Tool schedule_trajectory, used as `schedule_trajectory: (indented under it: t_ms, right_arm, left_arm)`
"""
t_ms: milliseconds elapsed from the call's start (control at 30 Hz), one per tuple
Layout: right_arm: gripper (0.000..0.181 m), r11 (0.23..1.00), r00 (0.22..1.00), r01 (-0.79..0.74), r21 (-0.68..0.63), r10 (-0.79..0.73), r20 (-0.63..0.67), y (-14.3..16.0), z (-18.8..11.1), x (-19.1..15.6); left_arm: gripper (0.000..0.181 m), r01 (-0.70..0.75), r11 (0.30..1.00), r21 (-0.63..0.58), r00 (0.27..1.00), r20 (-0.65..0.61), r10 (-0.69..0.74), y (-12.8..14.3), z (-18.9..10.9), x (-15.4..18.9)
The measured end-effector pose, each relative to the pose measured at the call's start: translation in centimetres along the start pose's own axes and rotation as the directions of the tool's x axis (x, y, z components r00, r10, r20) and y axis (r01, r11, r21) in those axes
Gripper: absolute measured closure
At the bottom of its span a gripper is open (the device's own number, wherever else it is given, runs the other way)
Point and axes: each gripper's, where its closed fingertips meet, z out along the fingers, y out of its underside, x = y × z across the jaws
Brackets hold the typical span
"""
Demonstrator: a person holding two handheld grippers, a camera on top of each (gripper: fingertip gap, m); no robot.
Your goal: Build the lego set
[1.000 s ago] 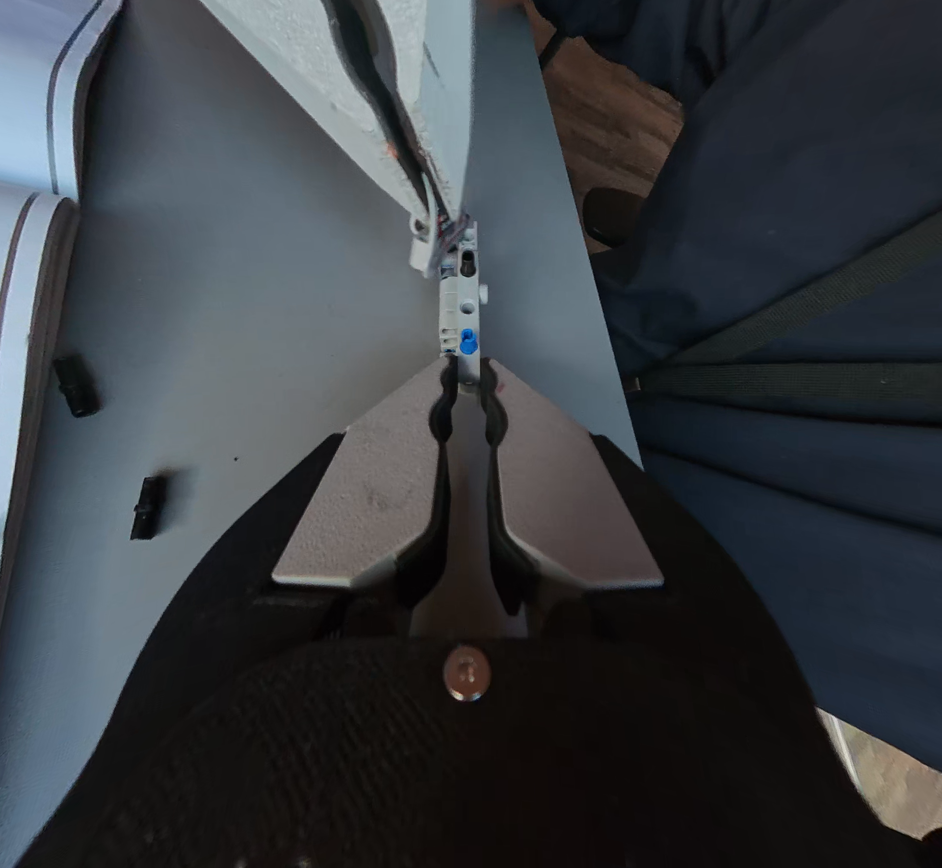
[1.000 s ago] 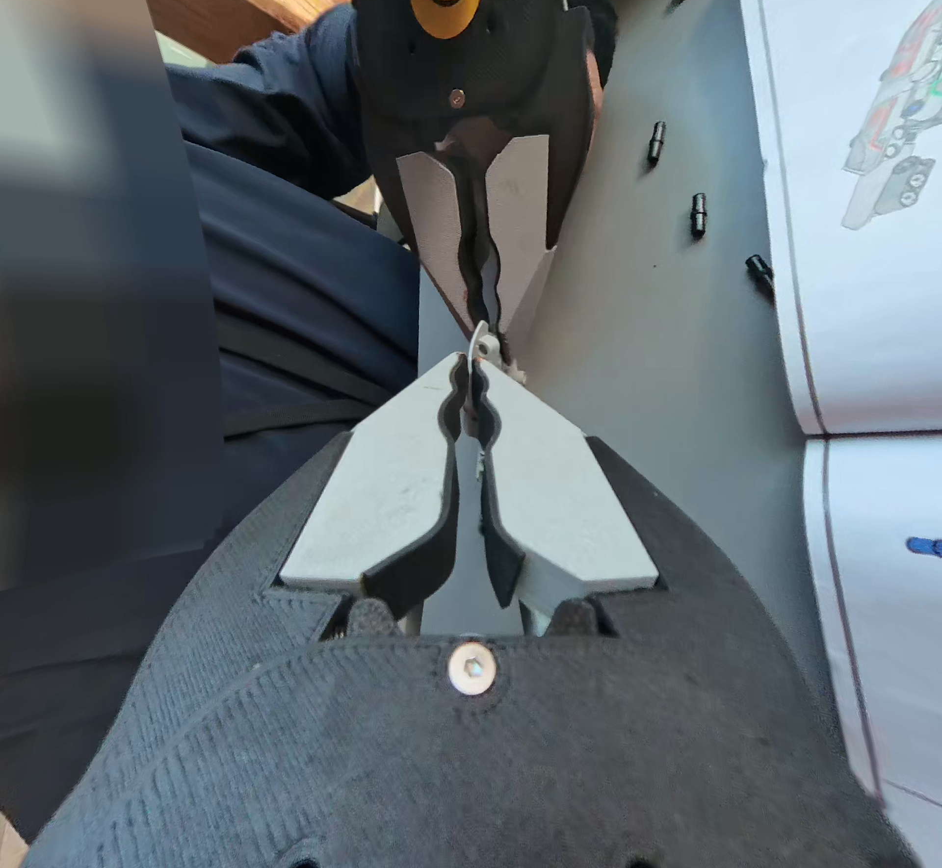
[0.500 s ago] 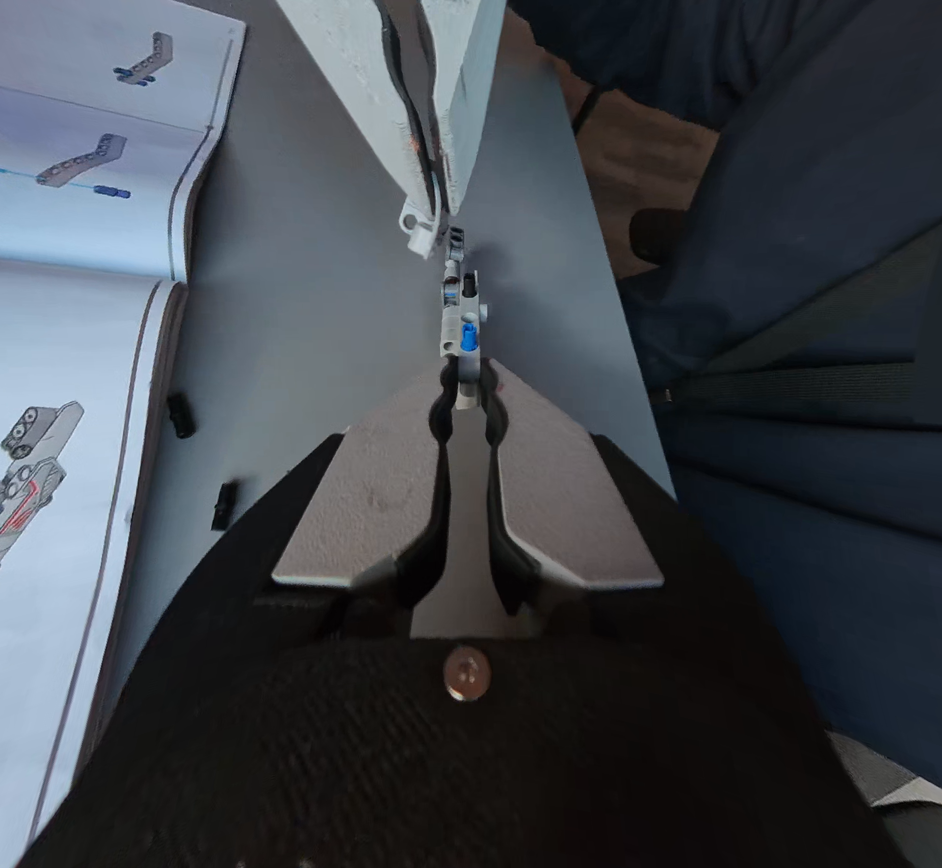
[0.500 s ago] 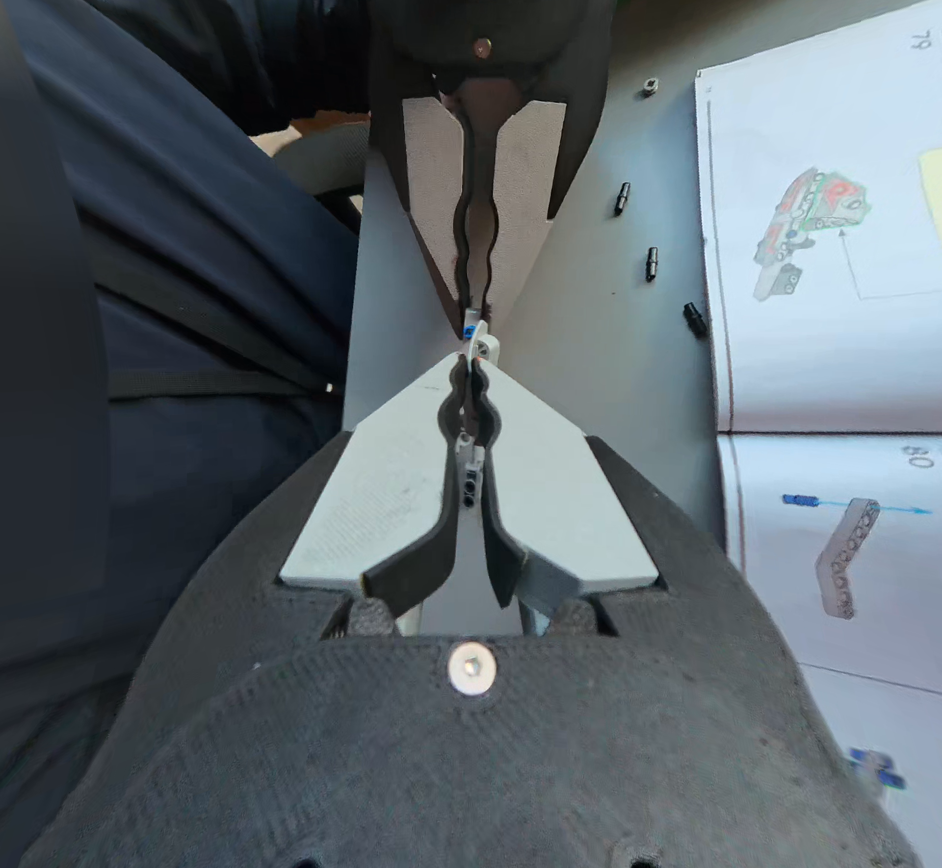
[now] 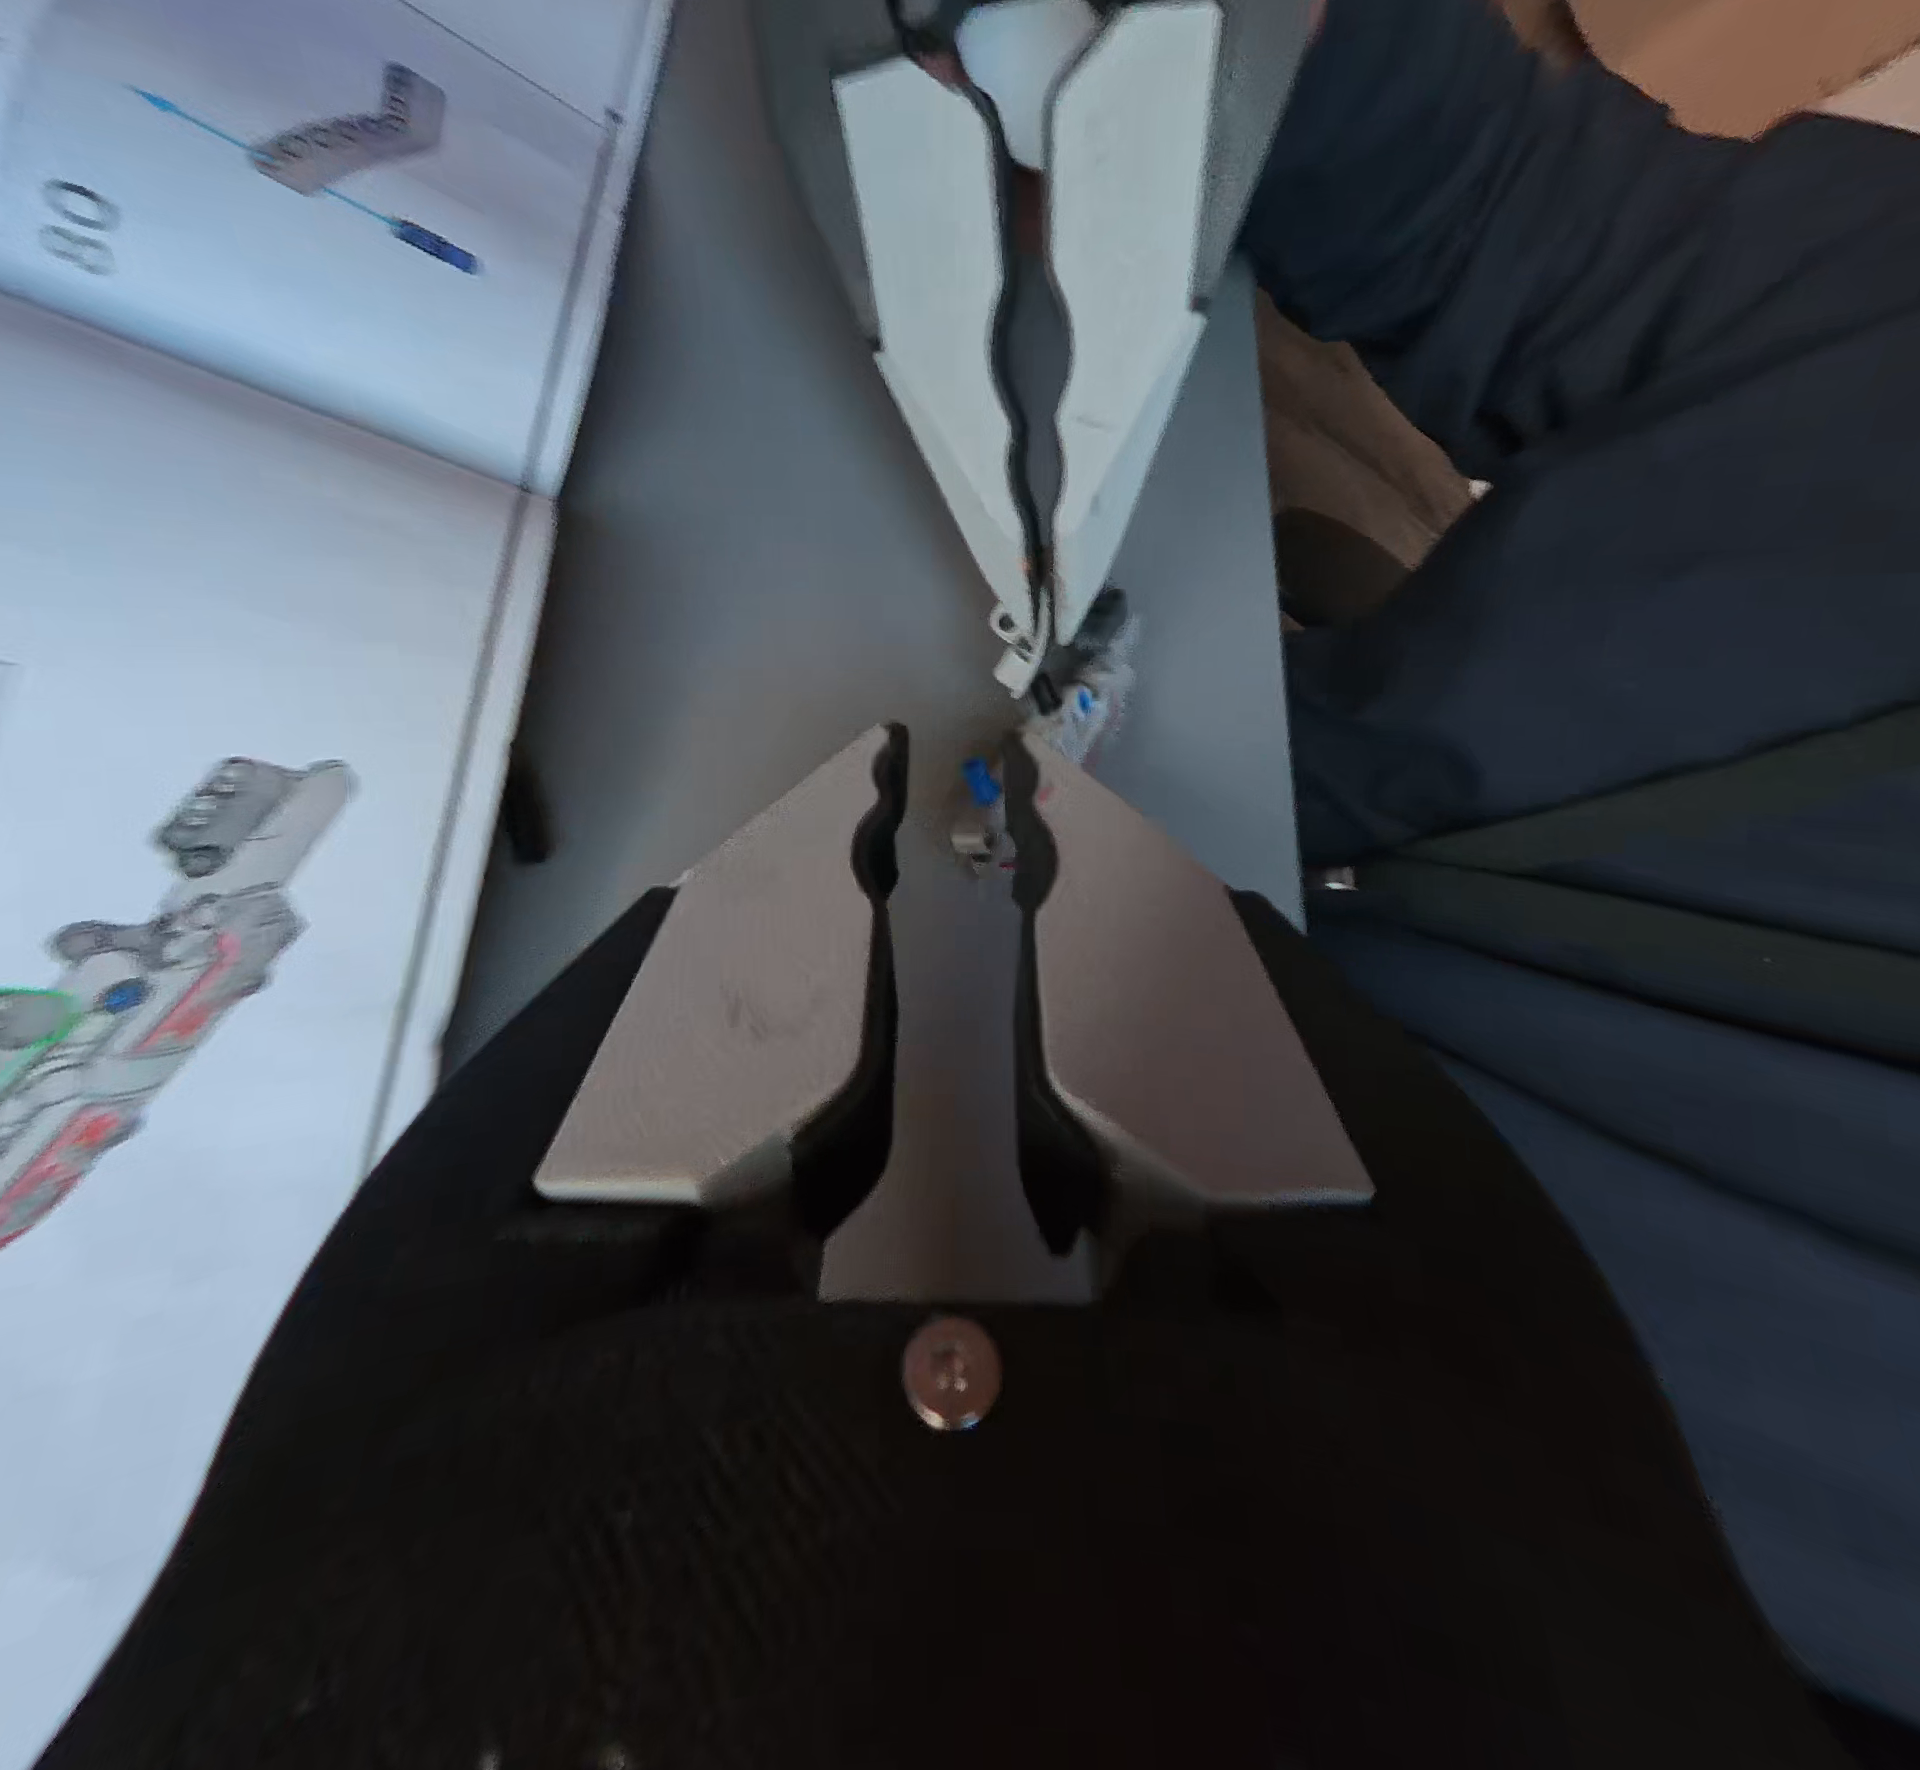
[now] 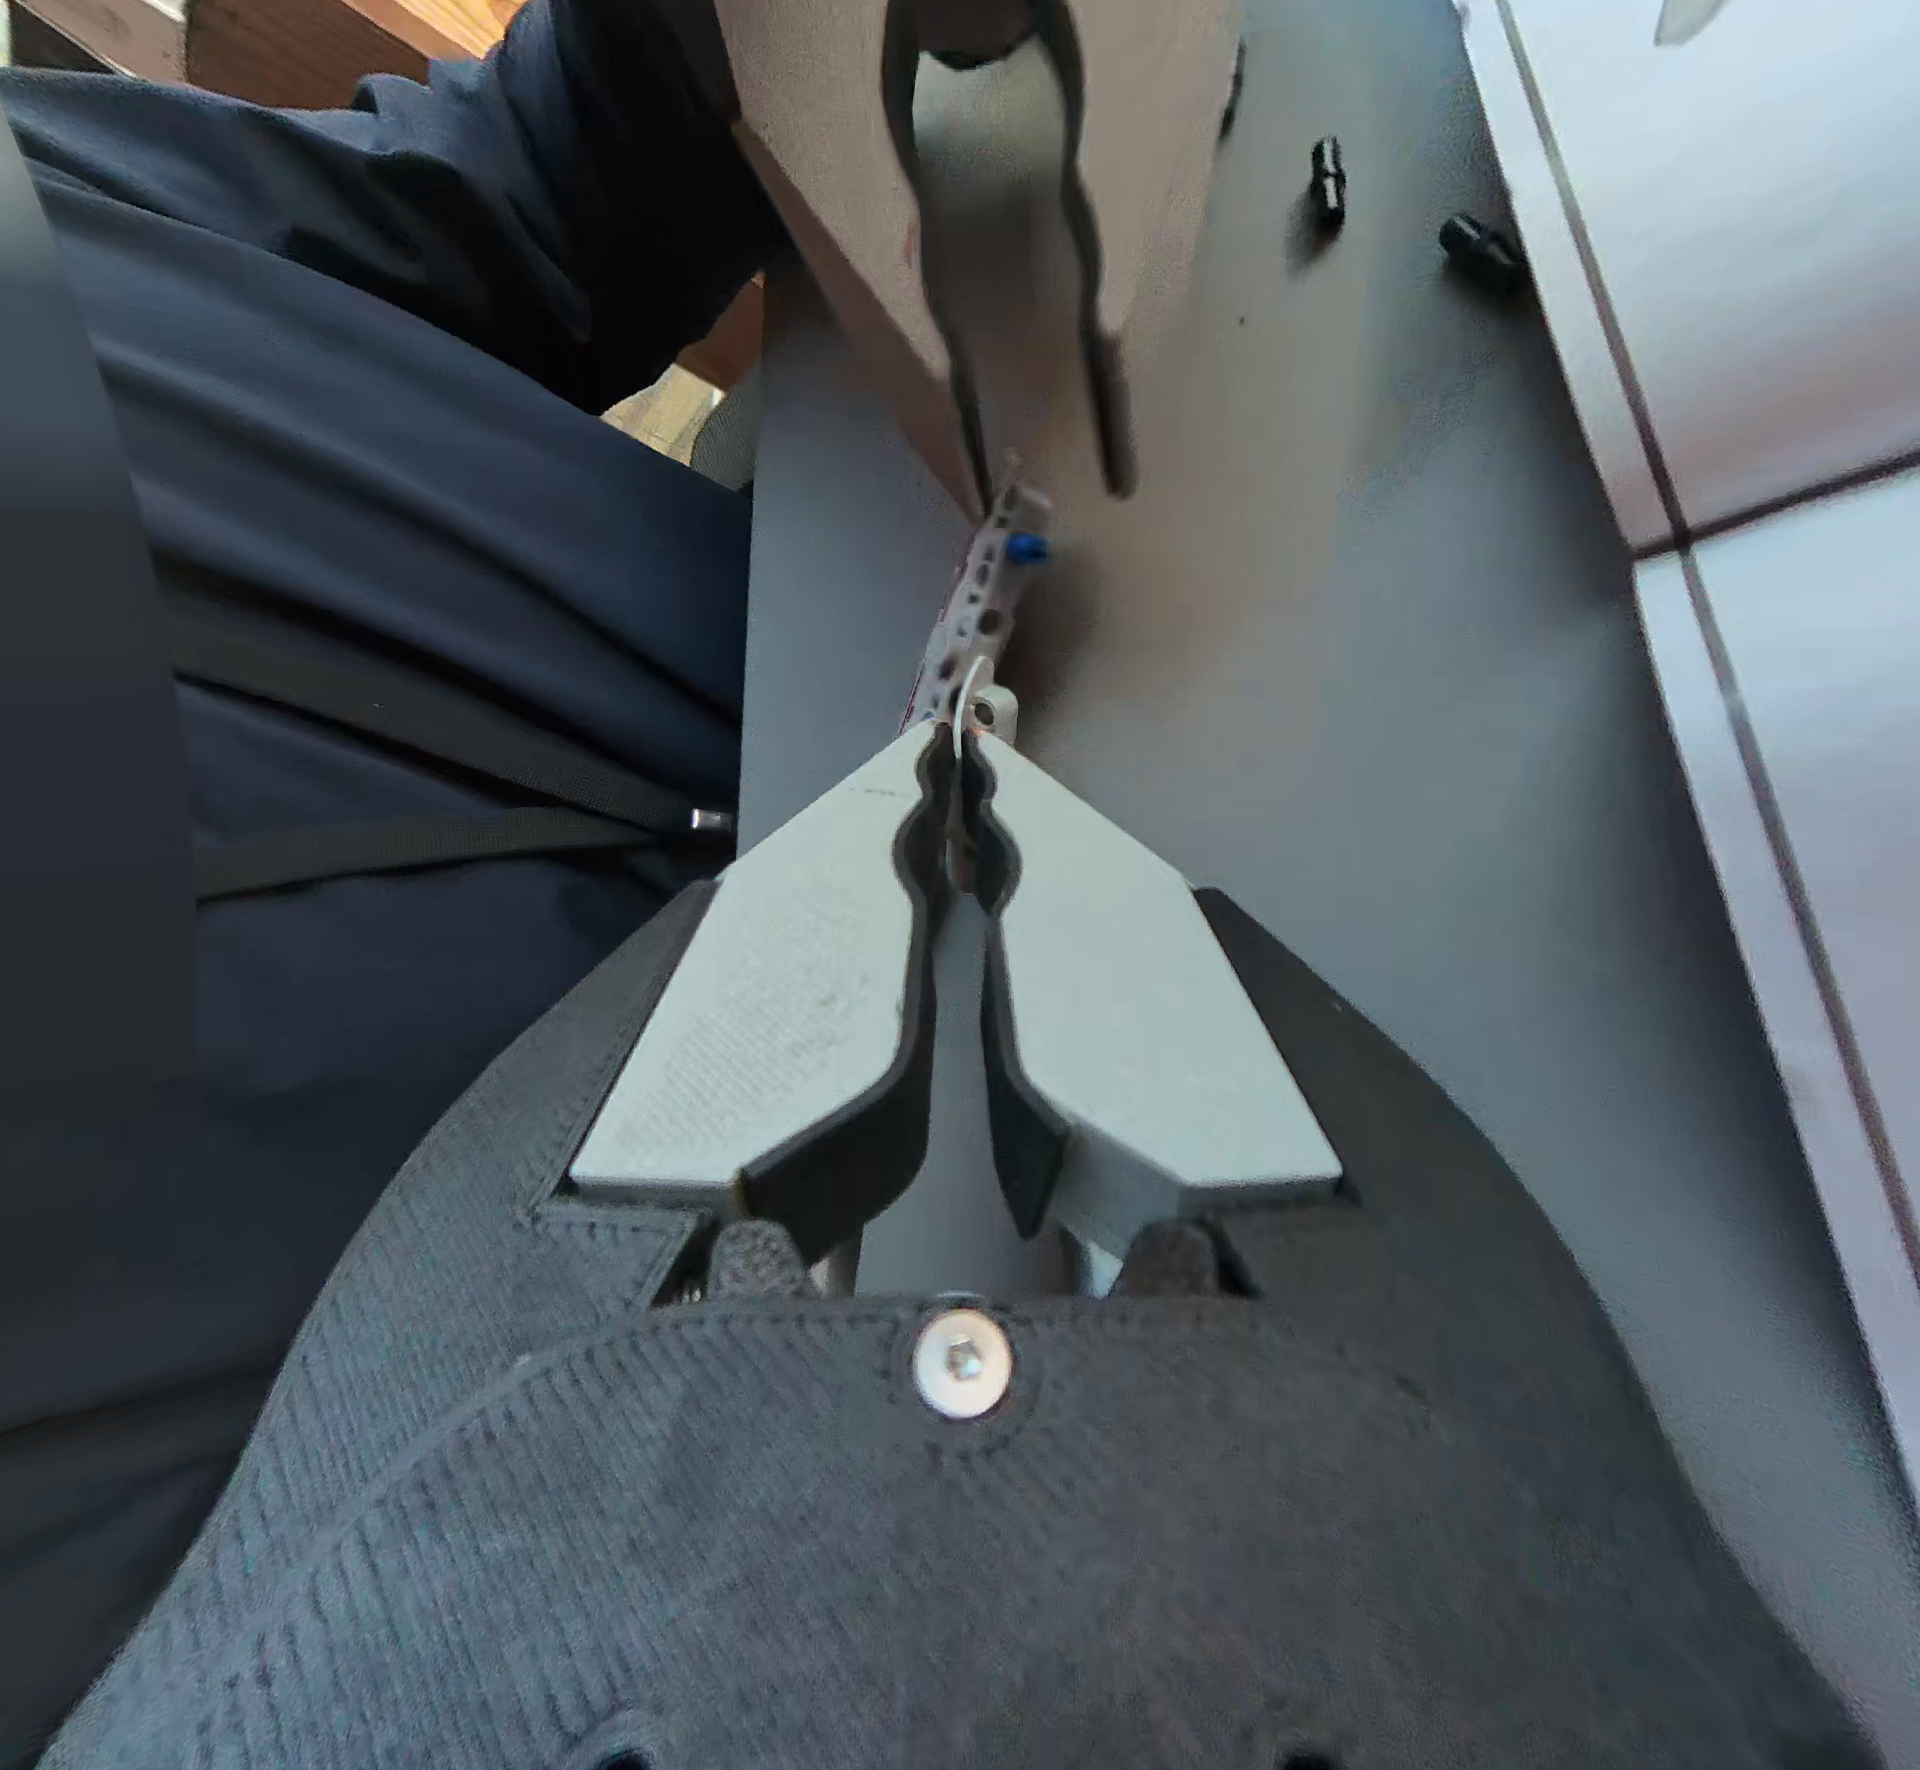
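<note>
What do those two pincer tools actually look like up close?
Each gripper is a black, ribbed, rounded body with a silver screw in the middle. The left gripper carries two flat grey-brown wedge fingers, the right gripper paler grey ones, all edged inside with wavy black pads. The person wears dark navy clothing.

We look forward along each gripper's fingers from close behind, down toward the grey table (image 5: 727,432). Our two views face each other: each shows the opposite gripper tip-on, and both share the instruction booklet (image 6: 1714,193) and table edge.
</note>
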Motion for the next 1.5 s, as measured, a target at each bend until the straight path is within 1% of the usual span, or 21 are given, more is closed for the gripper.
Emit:
schedule_trajectory:
  t_ms: [100, 167, 200, 267, 367, 467, 533, 567, 600, 667, 767, 833, 867, 900, 967, 1067, 1133, 1200, 1233, 1333, 1500]
  right_arm:
    - [0.181, 0.999, 1.0, -0.026, 0.025, 0.026, 0.0, 0.5, -0.3, 0.3]
    - [0.181, 0.998, 0.999, -0.024, 0.061, 0.025, -0.02, 0.4, -1.0, 0.5]
    - [0.181, 0.996, 0.999, -0.021, 0.09, 0.024, -0.03, 0.2, -1.5, 0.6]
    - [0.181, 0.985, 0.999, -0.039, 0.169, 0.043, -0.02, -0.6, -2.5, 0.6]
    - [0.181, 0.956, 0.993, -0.118, 0.269, 0.11, 0.047, -1.6, -3.1, 0.6]
    - [0.181, 0.942, 0.978, -0.205, 0.267, 0.184, 0.101, -1.7, -2.2, 1.0]
    - [0.181, 0.942, 0.971, -0.22, 0.255, 0.185, 0.154, -1.9, -1.8, 0.3]
    - [0.181, 0.942, 0.97, -0.211, 0.262, 0.168, 0.178, -2.2, -1.8, -0.2]
    - [0.181, 0.944, 0.97, -0.191, 0.269, 0.138, 0.202, -2.6, -1.9, -0.9]
    - [0.181, 0.949, 0.967, -0.148, 0.278, 0.08, 0.24, -3.1, -1.9, -2.4]
    - [0.181, 0.955, 0.976, -0.091, 0.283, 0.03, 0.215, -3.5, -1.6, -3.1]
    - [0.181, 0.954, 0.984, -0.066, 0.294, 0.013, 0.177, -3.7, -1.6, -3.0]
    - [0.181, 0.952, 0.984, -0.06, 0.3, 0.006, 0.179, -3.8, -1.7, -3.2]
    - [0.181, 0.949, 0.983, -0.059, 0.309, 0.001, 0.185, -3.9, -1.8, -3.4]
    - [0.181, 0.948, 0.984, -0.057, 0.313, 0.001, 0.179, -4.0, -1.8, -3.3]
    - [0.179, 0.95, 0.991, -0.035, 0.31, -0.006, 0.13, -3.9, -1.8, -2.8]
    - [0.181, 0.952, 0.997, 0.02, 0.305, -0.042, 0.065, -3.7, -2.4, -2.5]
    - [0.181, 0.948, 0.995, 0.096, 0.303, -0.09, -0.032, -3.5, -3.2, -1.9]
    - [0.181, 0.947, 0.991, 0.129, 0.296, -0.117, -0.058, -3.5, -3.3, -2.0]
    - [0.181, 0.946, 0.98, 0.195, 0.258, -0.179, -0.085, -3.3, -3.0, -2.4]
    - [0.181, 0.936, 0.959, 0.284, 0.207, -0.274, -0.076, -2.8, -2.5, -3.1]
  left_arm:
    - [0.159, 0.002, 0.997, 0.078, 0.994, 0.112, -0.01, -1.2, -0.6, -1.7]
    - [0.157, -0.017, 0.994, 0.107, 0.989, 0.145, 0.001, -1.2, -1.5, -1.4]
    - [0.156, -0.02, 0.995, 0.098, 0.987, 0.161, 0.004, -0.9, -1.9, -1.0]
    - [0.155, -0.03, 0.999, 0.041, 0.98, 0.198, 0.022, 0.7, -1.9, 0.1]
    - [0.152, -0.065, 0.997, -0.029, 0.951, 0.302, 0.071, 3.0, -0.8, 0.7]
    - [0.154, -0.117, 0.991, -0.059, 0.897, 0.423, 0.131, 3.7, -0.1, 0.1]
    - [0.156, -0.2, 0.979, -0.047, 0.833, 0.517, 0.195, 2.5, -0.9, -0.4]
    - [0.157, -0.243, 0.97, -0.019, 0.817, 0.535, 0.215, 1.5, -1.4, -0.1]
    - [0.158, -0.27, 0.963, 0.017, 0.823, 0.523, 0.222, 0.5, -1.6, 0.5]
    - [0.161, -0.252, 0.965, 0.079, 0.878, 0.439, 0.193, -0.9, -1.2, 1.5]
    - [0.16, -0.149, 0.976, 0.156, 0.972, 0.205, 0.115, -2.0, 0.5, 3.1]
    - [0.159, -0.075, 0.975, 0.211, 0.996, 0.072, 0.061, -2.4, 0.9, 4.0]
    - [0.164, -0.046, 0.972, 0.23, 0.999, 0.036, 0.039, -2.5, 0.9, 4.0]
    - [0.171, -0.032, 0.967, 0.252, 0.999, 0.013, 0.029, -2.7, 0.8, 4.1]
    - [0.172, -0.007, 0.962, 0.273, 1.0, -0.01, 0.01, -2.7, 0.8, 4.1]
    - [0.176, 0.002, 0.957, 0.29, 1.0, -0.006, 0.0, -2.6, 0.6, 3.9]
    - [0.176, 0.029, 0.95, 0.311, 0.999, -0.045, -0.016, -2.6, 0.3, 4.1]
    - [0.176, 0.041, 0.946, 0.323, 0.999, -0.045, -0.028, -2.6, 0.1, 3.7]
    - [0.176, 0.049, 0.944, 0.327, 0.998, -0.061, -0.031, -2.6, 0.1, 3.8]
    - [0.176, 0.057, 0.943, 0.327, 0.994, -0.104, -0.024, -2.7, 0.1, 4.2]
    - [0.176, 0.021, 0.955, 0.297, 0.991, -0.136, 0.02, -2.4, 0.5, 4.8]
